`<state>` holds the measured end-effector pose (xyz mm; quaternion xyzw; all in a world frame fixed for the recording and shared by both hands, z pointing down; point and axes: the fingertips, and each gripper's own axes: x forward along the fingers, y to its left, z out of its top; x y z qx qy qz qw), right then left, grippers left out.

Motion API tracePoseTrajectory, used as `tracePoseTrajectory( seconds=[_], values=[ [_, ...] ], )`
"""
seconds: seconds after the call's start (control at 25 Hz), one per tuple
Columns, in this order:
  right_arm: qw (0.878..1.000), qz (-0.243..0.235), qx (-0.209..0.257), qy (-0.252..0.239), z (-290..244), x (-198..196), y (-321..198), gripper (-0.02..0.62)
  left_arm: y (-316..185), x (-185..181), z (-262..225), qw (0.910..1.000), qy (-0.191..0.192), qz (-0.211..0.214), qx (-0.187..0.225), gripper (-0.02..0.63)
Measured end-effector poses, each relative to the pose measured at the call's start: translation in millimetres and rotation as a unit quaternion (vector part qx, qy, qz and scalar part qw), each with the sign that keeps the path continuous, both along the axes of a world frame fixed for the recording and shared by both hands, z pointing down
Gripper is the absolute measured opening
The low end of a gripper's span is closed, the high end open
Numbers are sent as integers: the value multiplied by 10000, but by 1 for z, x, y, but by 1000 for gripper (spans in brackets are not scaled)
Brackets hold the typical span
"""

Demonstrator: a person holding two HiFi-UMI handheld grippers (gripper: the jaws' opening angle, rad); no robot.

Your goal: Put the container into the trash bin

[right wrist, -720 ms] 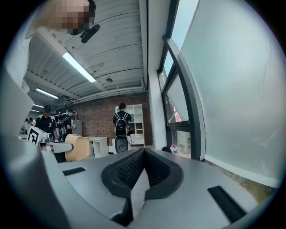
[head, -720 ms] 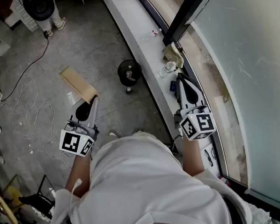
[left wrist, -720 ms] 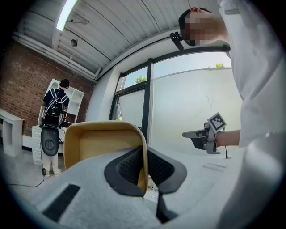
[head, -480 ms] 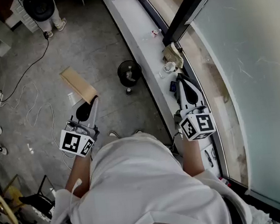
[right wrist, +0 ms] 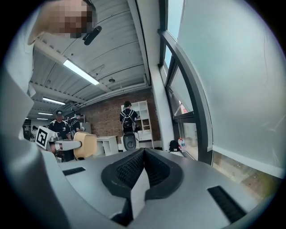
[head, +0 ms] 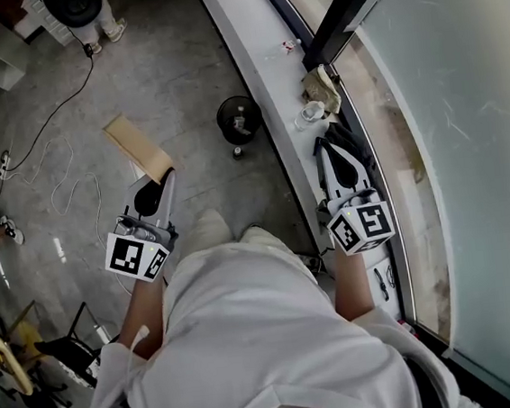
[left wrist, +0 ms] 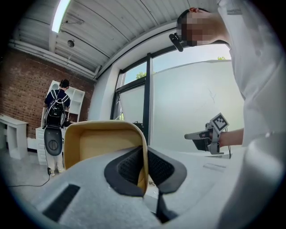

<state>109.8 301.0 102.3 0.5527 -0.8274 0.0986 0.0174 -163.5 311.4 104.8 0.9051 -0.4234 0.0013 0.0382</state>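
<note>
A tan, open-topped container (head: 136, 145) hangs over the floor with my left gripper (head: 167, 177) shut on its side wall. In the left gripper view the container (left wrist: 100, 142) fills the middle, its rim pinched between the dark pads of my left gripper (left wrist: 144, 166). The round black trash bin (head: 240, 119) stands on the floor ahead and to the right of the container, beside the ledge. My right gripper (head: 328, 144) is held level over the ledge, its jaws shut (right wrist: 143, 154) with nothing between them.
A long white ledge (head: 257, 49) runs along the window with a clear cup (head: 311, 113) and a crumpled cloth (head: 324, 87) on it. A small can (head: 238, 152) lies by the bin. Cables (head: 49, 179) trail over the floor at left. A person (head: 89, 6) stands far ahead.
The whole view has slid a little and one of my feet has come forward. The left gripper keeps its hold on the container; the right gripper stays shut.
</note>
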Motion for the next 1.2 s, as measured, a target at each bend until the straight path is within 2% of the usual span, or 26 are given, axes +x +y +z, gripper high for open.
tracePoseTrajectory(
  seconds=[0.28,0.52,0.76,1.0,1.2],
  values=[
    [9993,-51,-358,3,26,-2,-31,2,-45,7,24,9994,38,173,-310,19],
    [9988,64,-475,105,32,-24,-110,2,-128,4,47,9977,232,451,-441,20],
    [9985,-15,-372,398,4,-54,-196,2,-215,-9,62,9942,474,745,-621,19],
    [9977,293,-414,457,-4,-49,-236,2,-276,-9,77,9901,624,869,-909,20],
    [9968,427,-569,354,6,-25,-254,2,-303,22,81,9869,546,1174,-963,20]
  ],
)
